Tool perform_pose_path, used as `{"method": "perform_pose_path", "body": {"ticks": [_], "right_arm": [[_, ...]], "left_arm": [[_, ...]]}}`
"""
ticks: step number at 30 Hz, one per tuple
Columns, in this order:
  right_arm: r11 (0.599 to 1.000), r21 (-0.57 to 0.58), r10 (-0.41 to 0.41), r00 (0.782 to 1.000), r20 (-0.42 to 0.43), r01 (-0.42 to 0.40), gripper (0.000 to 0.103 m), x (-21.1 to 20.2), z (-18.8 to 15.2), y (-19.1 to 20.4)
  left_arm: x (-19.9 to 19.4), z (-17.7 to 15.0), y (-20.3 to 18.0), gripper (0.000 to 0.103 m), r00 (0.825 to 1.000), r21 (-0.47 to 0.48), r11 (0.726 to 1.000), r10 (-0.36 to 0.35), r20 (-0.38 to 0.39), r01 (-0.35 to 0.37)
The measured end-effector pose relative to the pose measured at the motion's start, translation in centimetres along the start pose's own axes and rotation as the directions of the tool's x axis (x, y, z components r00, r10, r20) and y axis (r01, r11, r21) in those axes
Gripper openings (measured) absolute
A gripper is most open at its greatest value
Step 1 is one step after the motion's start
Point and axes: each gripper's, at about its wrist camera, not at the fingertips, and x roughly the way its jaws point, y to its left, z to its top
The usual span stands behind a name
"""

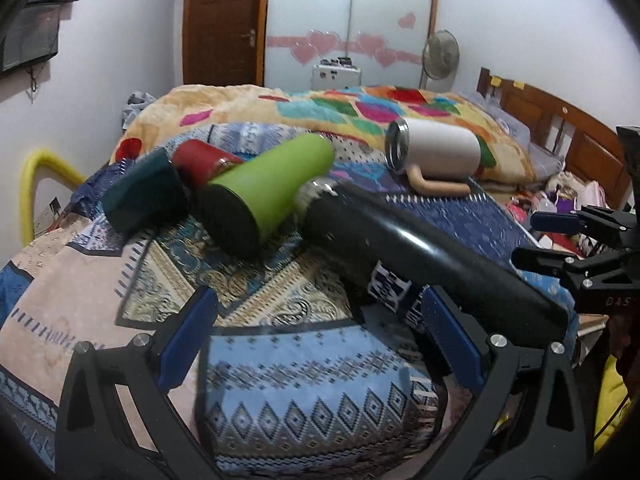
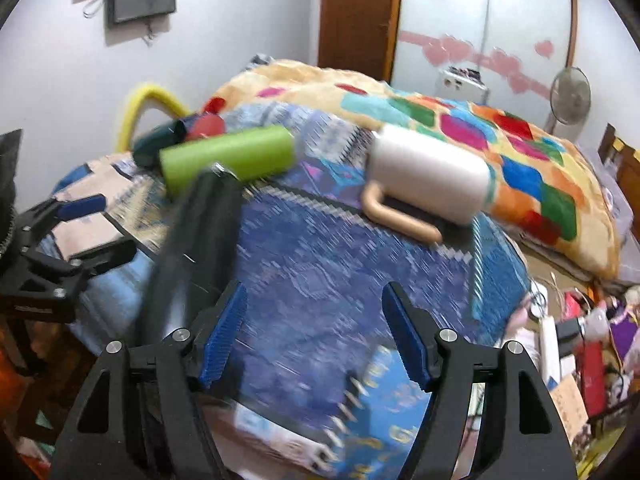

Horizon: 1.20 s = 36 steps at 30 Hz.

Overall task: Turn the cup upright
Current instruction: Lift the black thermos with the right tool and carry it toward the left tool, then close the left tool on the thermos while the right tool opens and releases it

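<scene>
Several cups lie on their sides on the patterned bedspread. A white mug [image 1: 438,149] [image 2: 430,174] with a tan handle lies far right. A green tumbler [image 1: 272,190] [image 2: 228,156], a red cup [image 1: 200,160] [image 2: 206,126] and a dark green cup [image 1: 144,196] [image 2: 156,144] lie at left. A long black tumbler [image 1: 420,252] [image 2: 196,236] lies nearest. My left gripper [image 1: 320,344] is open and empty, its right finger by the black tumbler; it also shows in the right wrist view [image 2: 100,228]. My right gripper [image 2: 314,336] is open and empty, short of the white mug; it also shows in the left wrist view [image 1: 548,240].
A colourful quilt [image 1: 360,112] is heaped behind the cups. A wooden headboard [image 1: 560,128] and floor clutter [image 2: 580,340] are at right. A yellow foam tube [image 1: 36,184] stands by the left wall. A fan [image 1: 440,56] and door [image 1: 220,20] are at the back.
</scene>
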Motion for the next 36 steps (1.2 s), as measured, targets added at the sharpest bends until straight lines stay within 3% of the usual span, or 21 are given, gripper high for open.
{"method": "perform_pose_path", "body": {"ticks": [4, 11, 16, 24, 30, 36], "right_arm": [[0.999, -0.011, 0.051, 0.998, -0.030, -0.051, 0.067, 0.6, -0.9, 0.2], [0.994, -0.027, 0.108, 0.994, -0.008, -0.109, 0.067, 0.2, -1.4, 1.3], [0.986, -0.051, 0.158, 0.987, 0.015, -0.157, 0.067, 0.4, -1.3, 3.6], [0.973, 0.014, 0.229, 0.972, 0.059, -0.231, 0.067, 1.4, -1.3, 5.3], [0.985, 0.048, 0.160, 0.982, 0.102, -0.165, 0.067, 0.6, -0.7, 4.3], [0.989, 0.087, 0.105, 0.980, 0.169, -0.120, 0.068, -1.1, 0.3, 2.5]], "left_arm": [[0.2, -0.1, -0.3, 0.103, 1.000, 0.012, 1.000, 0.014, -0.008, -0.013], [0.6, 1.0, 0.8, 0.103, 0.999, 0.017, 1.000, 0.021, -0.033, -0.020], [0.3, 1.7, 1.7, 0.103, 0.997, 0.039, 0.996, 0.075, -0.029, -0.074], [0.0, 2.8, 3.1, 0.103, 0.996, 0.032, 0.996, 0.080, -0.039, -0.079], [-0.5, 3.7, 2.0, 0.103, 0.998, 0.053, 0.998, 0.028, -0.047, -0.025], [1.8, 5.2, -0.5, 0.103, 0.989, 0.132, 0.991, -0.017, -0.148, 0.037]]}}
